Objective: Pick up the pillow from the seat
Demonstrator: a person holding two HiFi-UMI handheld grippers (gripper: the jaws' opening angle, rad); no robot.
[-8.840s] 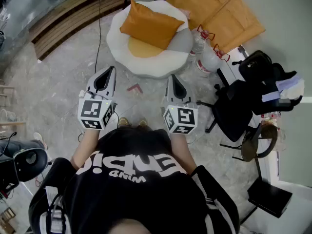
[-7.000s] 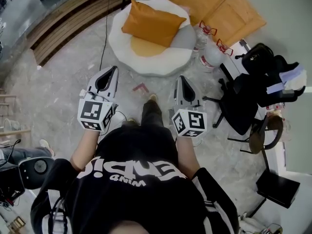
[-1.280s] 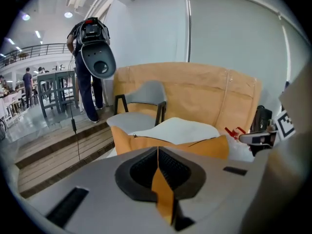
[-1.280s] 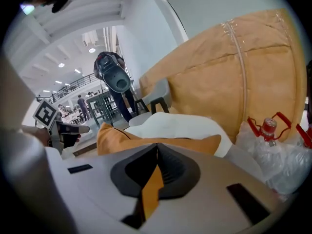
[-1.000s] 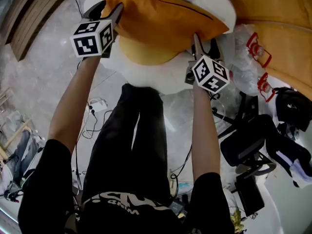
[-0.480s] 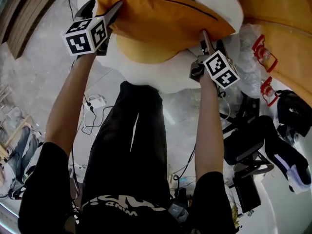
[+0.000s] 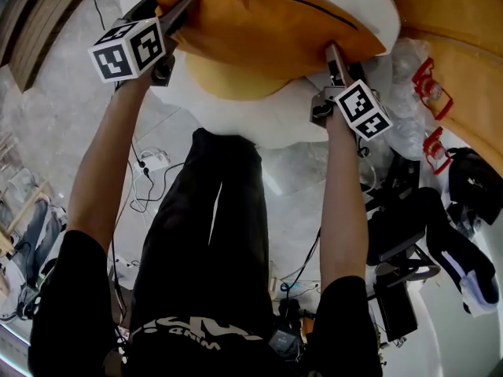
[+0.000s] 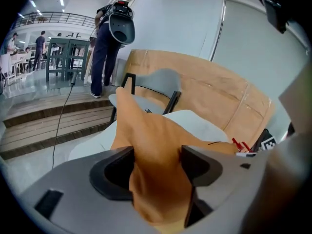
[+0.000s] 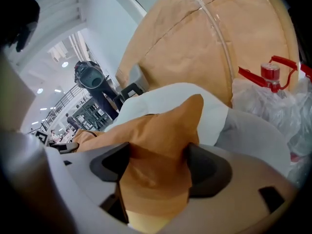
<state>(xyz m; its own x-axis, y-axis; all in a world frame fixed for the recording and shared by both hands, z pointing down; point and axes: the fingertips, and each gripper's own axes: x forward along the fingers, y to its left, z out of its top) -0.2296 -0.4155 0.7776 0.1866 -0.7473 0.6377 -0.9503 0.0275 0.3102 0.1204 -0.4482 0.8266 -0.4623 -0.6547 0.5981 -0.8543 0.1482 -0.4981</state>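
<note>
The left claw [image 8: 156,165], which has just been closing, pinches one corner of the plump orange fabric pillow [image 7: 267,30] resting on the round white cushioned seat [image 7: 271,126]. The right claw [image 9: 157,167], just opened wide, straddles the opposite corner unclamped.

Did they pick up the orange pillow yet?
Not yet. Done: both grippers are at the pillow. In hand: the left gripper has just been closing on one corner; the right gripper has just been opening wide around another. Still to do: squeeze, then lift it off the white seat, where it lies.
</note>
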